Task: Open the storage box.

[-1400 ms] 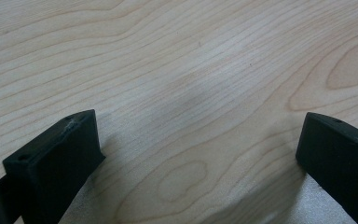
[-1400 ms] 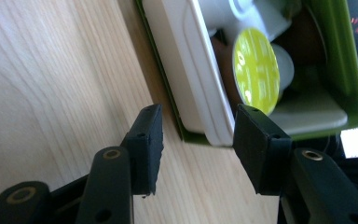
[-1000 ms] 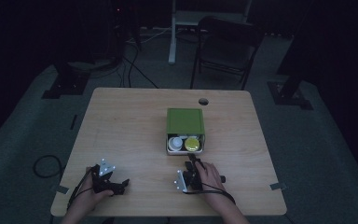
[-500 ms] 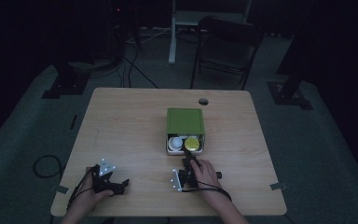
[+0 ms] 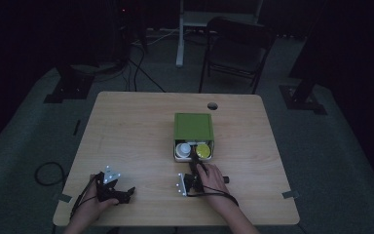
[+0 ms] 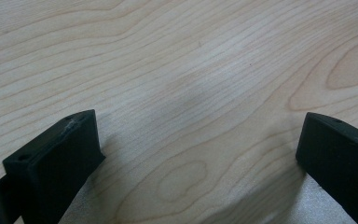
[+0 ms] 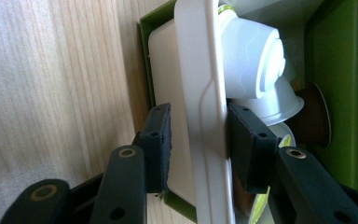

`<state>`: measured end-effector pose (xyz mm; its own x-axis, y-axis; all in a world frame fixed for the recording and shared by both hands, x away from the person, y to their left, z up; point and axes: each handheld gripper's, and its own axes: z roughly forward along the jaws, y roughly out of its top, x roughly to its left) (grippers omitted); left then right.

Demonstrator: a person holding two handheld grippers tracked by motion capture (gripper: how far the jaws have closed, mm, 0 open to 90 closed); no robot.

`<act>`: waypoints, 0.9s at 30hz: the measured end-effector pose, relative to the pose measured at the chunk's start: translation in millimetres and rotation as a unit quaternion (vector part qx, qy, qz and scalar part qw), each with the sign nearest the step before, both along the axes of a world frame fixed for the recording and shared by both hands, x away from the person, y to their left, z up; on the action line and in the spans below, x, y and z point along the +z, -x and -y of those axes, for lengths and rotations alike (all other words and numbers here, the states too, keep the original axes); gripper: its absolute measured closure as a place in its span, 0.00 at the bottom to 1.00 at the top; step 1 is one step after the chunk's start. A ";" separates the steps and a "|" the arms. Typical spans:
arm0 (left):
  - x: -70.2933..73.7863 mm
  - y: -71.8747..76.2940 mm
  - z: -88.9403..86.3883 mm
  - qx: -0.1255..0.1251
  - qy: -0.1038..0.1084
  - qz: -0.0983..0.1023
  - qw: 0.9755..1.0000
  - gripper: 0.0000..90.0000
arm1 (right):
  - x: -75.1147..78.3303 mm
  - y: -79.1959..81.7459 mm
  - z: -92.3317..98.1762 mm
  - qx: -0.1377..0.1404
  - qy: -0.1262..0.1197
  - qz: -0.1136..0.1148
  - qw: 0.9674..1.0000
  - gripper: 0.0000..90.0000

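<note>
Your right gripper [image 7: 198,140] sits at the near edge of the white plastic drawer [image 7: 200,93] that stands pulled out of the square green box [image 5: 193,127] in the middle of the pale wooden table [image 5: 126,126]. In the right gripper view its two black jaws straddle the drawer's front lip: one pad lies against the outer face of the front wall, the other inside the drawer, right against the lip. The jaws have just been closing, with that lip between them, and they now stand narrow on it, pinching the drawer's front.

Inside the drawer you can see white plastic capsule cups [image 7: 256,60] lying on their sides, a brown-lidded one [image 7: 314,116] deeper in, and a yellow-green lid [image 5: 203,150] that shows beside a white one [image 5: 183,149] in the high view. The drawer's open end faces you, just beyond your right hand [image 5: 209,178].

Your left gripper [image 5: 121,194] rests on the table near the front left corner, well apart from the box. In the left gripper view its jaws stand wide, with only bare wood grain between them; it holds nothing. Your left hand [image 5: 95,197] grips its body, and the grey three-cornered plate [image 5: 110,174] sits on top.

A dark round hole [image 5: 212,106] marks the table's far edge behind the box.
</note>
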<state>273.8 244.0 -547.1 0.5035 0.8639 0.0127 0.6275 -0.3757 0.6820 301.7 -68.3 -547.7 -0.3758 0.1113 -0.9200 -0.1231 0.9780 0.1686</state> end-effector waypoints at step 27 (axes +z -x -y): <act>-0.1 0.0 0.0 0.000 0.000 0.000 1.000 0.00 | 2.7 5.2 -2.2 0.003 0.020 0.008 1.000 0.79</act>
<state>273.7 243.9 -547.2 0.5032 0.8641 0.0125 0.6271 -0.3751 0.6827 296.5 -66.1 -545.0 -0.3619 0.0717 -0.9295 -0.1318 0.9831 0.1272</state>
